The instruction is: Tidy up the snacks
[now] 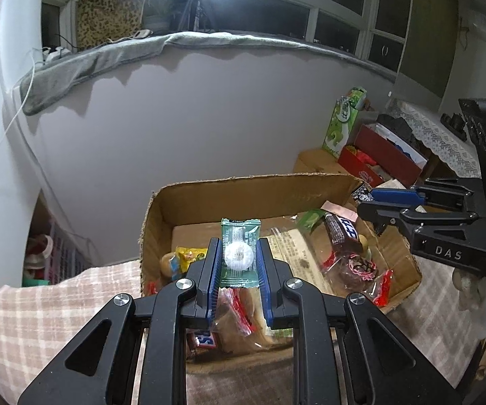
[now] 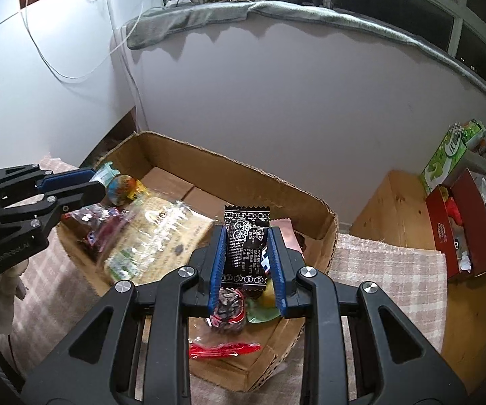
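Left gripper clamps a green sachet, right gripper a black sachet, above the cardboard box

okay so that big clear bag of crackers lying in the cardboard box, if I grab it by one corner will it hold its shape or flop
Probably flop. The clear bag looks like thin crinkly film, glinting and creased, so a corner pinch would likely let it sag. It is the bulkiest snack in the cardboard box and lies partly over other snacks, so lifting may drag them. The glossy film could also slip.
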A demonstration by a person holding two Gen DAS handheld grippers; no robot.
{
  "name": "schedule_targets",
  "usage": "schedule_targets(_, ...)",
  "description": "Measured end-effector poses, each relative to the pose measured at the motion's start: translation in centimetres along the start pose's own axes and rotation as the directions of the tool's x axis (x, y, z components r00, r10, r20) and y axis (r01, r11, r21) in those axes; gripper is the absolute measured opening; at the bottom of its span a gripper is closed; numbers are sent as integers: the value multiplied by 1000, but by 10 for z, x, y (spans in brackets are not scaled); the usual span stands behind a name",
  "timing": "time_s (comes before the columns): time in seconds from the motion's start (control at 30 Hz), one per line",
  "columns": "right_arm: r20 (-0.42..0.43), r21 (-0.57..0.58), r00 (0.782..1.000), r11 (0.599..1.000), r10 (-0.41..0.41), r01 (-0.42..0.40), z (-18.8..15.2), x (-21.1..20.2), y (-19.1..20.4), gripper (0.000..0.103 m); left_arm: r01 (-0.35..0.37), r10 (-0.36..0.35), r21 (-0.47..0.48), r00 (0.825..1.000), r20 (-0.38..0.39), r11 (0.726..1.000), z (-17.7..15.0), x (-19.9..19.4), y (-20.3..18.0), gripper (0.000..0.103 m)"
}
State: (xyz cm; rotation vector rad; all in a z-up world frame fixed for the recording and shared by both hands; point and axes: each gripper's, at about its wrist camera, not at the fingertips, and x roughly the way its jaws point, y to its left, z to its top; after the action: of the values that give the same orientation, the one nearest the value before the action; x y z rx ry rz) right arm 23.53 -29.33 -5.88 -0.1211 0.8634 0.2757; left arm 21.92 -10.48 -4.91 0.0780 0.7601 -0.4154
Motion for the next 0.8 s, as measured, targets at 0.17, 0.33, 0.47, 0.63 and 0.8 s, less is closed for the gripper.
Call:
schedule_targets(0.17,-13,5,1000,1000,-7,7,-2,7,-3,26,-2,2,5,1000,-4,1000,1,3,-1,20)
schedule_targets(0.33,-10,2,1000,1000,-18,18,-2,7,-2,27,-11,11,-8,1000,-2,1000,3,3,-1,23)
schedule_targets(0.47,6,-6,1000,1000,-29,29,-3,4,0,48,-11,11,-6,1000,-3,1000,3,4,0,23)
schedule_targets(0.63,15,-4,999,1000,-29,29,-3,0,0,50,-18,18,-3,1000,-4,1000,3,4,-1,26)
schedule_targets(0.8,29,-7,999,999,-42,42,-4,-6,-1,67,-24,24,1,1000,0,1000,4,3,-3,39)
